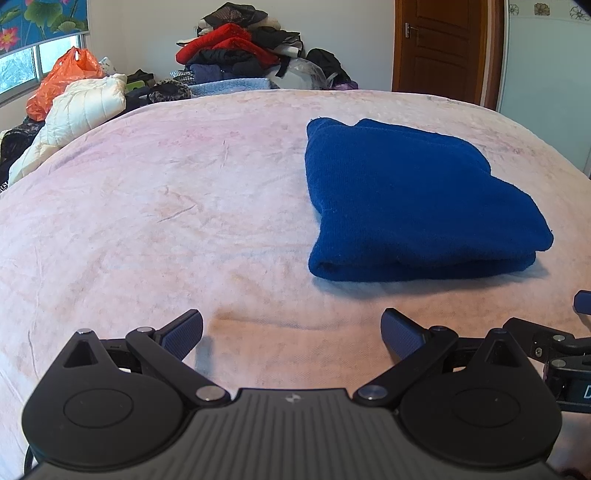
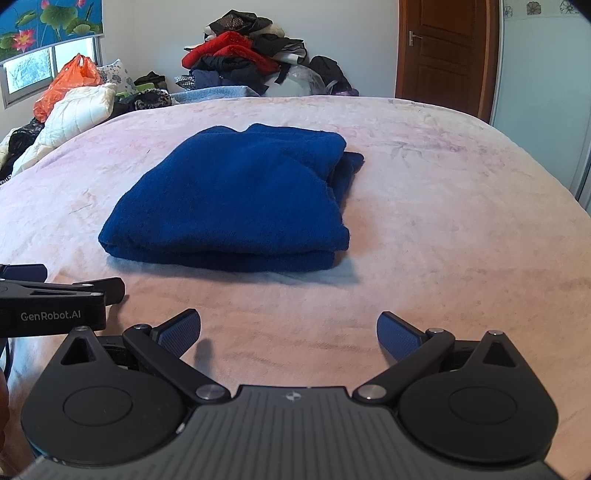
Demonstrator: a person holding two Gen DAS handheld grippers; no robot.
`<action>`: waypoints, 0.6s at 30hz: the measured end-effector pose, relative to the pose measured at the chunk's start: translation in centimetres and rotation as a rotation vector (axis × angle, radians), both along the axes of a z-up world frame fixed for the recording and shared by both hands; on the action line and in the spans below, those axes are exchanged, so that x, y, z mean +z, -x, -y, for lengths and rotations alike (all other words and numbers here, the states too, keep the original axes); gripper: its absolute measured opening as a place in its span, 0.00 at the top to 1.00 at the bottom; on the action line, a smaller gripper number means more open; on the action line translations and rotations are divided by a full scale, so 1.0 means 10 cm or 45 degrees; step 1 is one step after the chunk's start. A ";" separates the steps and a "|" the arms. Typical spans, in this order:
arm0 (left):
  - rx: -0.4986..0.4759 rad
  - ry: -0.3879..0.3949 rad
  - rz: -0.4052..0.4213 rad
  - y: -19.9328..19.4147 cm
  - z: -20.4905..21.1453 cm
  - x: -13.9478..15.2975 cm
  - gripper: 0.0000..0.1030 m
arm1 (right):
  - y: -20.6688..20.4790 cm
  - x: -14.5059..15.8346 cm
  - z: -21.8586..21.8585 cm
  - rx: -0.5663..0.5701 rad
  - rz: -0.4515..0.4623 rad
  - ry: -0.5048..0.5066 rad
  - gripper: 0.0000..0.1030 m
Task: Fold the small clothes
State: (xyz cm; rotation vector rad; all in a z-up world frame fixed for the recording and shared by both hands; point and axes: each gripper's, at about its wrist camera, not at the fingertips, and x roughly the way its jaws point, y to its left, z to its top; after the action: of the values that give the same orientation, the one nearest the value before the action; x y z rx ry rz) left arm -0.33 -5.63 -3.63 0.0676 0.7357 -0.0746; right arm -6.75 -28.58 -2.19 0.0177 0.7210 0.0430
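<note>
A pale pink blanket [image 1: 184,206] covered the bed in a white-walled room, and on it lay the blue garment [image 2: 236,195], folded into a thick rectangle with its doubled edge toward me. From my left side it sat ahead and to the right; from my right side it sat ahead and a little left, so it lay between my two tools and beyond both.

My left gripper [image 1: 291,334] hung low over the bare blanket with its fingers spread wide and nothing between them. My right gripper [image 2: 289,332] was just beside it, fingers equally wide and empty, also short of the garment and not touching it. Each tool showed at the edge of the other's view.

Past the far edge of the bed rose a heap of clothes [image 1: 236,51], red and black on top. To the left lay a cream quilted jacket [image 1: 81,107] with an orange plastic bag [image 1: 62,81] behind it, under a window with a lotus-print blind [image 2: 48,22]. A brown wooden door [image 2: 447,51] stood at the right.
</note>
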 end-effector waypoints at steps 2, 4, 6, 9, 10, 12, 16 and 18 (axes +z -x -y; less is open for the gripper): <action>0.002 -0.002 0.001 0.00 0.00 0.00 0.00 | 0.00 0.00 0.00 0.003 -0.001 0.001 0.00; 0.002 -0.003 0.001 0.00 0.00 0.00 0.00 | 0.00 0.00 0.00 0.006 -0.004 0.001 0.00; 0.003 -0.003 0.000 0.00 0.00 0.00 0.00 | 0.00 0.00 -0.01 0.009 -0.006 0.001 0.00; 0.003 -0.005 0.002 0.00 0.00 0.00 0.00 | 0.01 0.00 -0.02 0.012 -0.005 0.001 0.00; 0.004 -0.007 0.004 0.00 0.00 0.00 0.00 | 0.01 0.00 -0.02 0.013 -0.005 0.001 0.00; 0.007 -0.015 0.009 0.01 0.00 0.00 0.00 | 0.01 0.00 -0.02 0.013 -0.007 0.001 0.00; -0.001 -0.019 0.023 0.03 0.00 0.01 0.00 | 0.01 0.00 -0.02 0.017 -0.007 -0.003 0.00; -0.001 -0.033 0.027 0.04 0.01 0.01 0.00 | 0.00 0.00 -0.02 0.020 -0.010 -0.004 0.00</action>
State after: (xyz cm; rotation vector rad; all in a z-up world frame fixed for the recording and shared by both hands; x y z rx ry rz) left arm -0.70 -5.70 -3.51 0.0931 0.7154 -0.0647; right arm -6.78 -28.36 -2.23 0.0150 0.7292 0.0594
